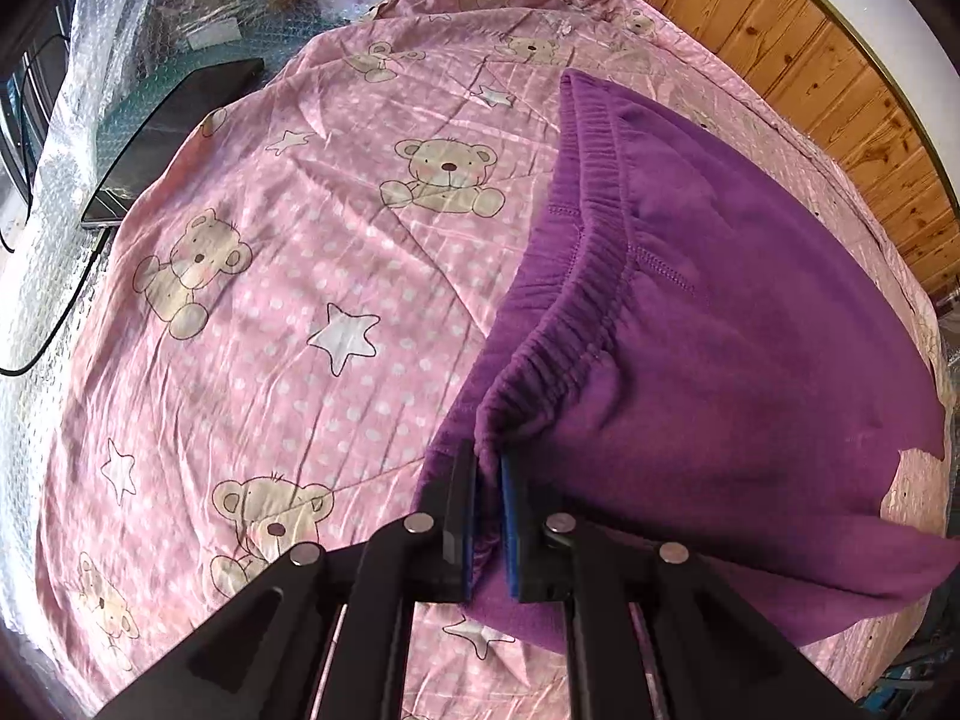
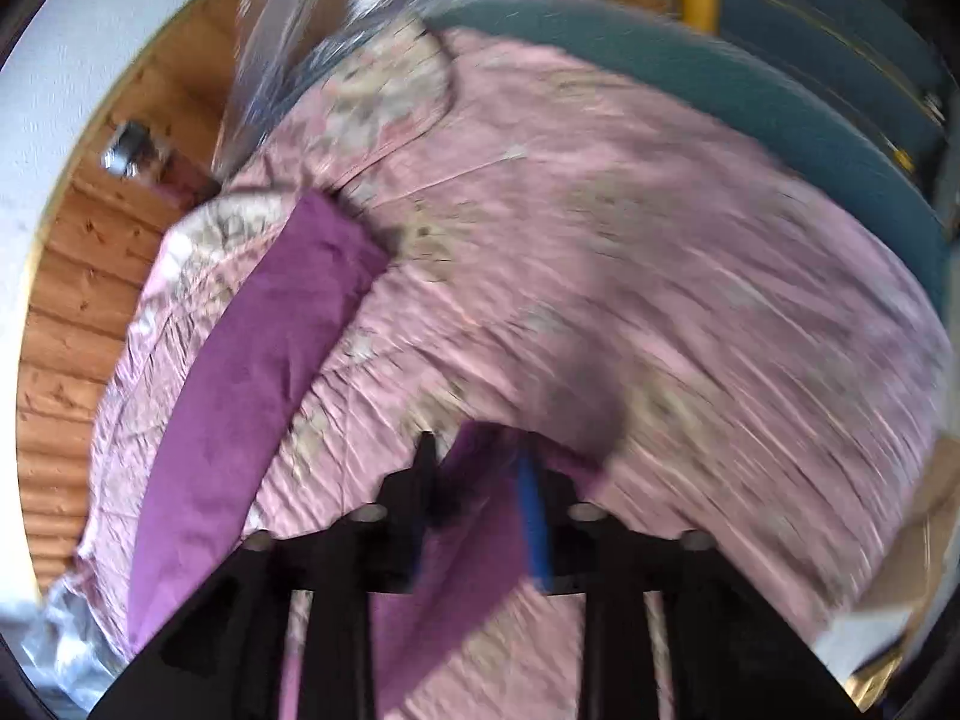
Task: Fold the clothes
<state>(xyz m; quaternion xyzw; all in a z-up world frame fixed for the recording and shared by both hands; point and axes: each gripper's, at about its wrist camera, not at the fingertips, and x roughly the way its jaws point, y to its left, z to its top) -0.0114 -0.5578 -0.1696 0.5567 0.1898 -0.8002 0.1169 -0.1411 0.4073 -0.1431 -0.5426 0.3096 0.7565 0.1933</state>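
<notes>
pinching purple fleece trousers (image 1: pixel 720 324) at elastic waistband, my left claw (image 1: pixel 489 468) clamped; right claw (image 2: pixel 474 468) clamped on purple cloth, above pink teddy-bear bedsheet (image 1: pixel 288 276).

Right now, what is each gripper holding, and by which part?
The left gripper pinches the purple pants at the elastic waistband. The right gripper has purple fabric between its fingers; the blur hides which part.

I'm looking along my left black plastic two-finger gripper (image 1: pixel 487 468): its fingers are wearing blue pads on their inner faces, and round silver pins are showing on the linkage bars behind the jaws. My right black gripper (image 2: pixel 474 462) is showing the same build, blurred.
</notes>
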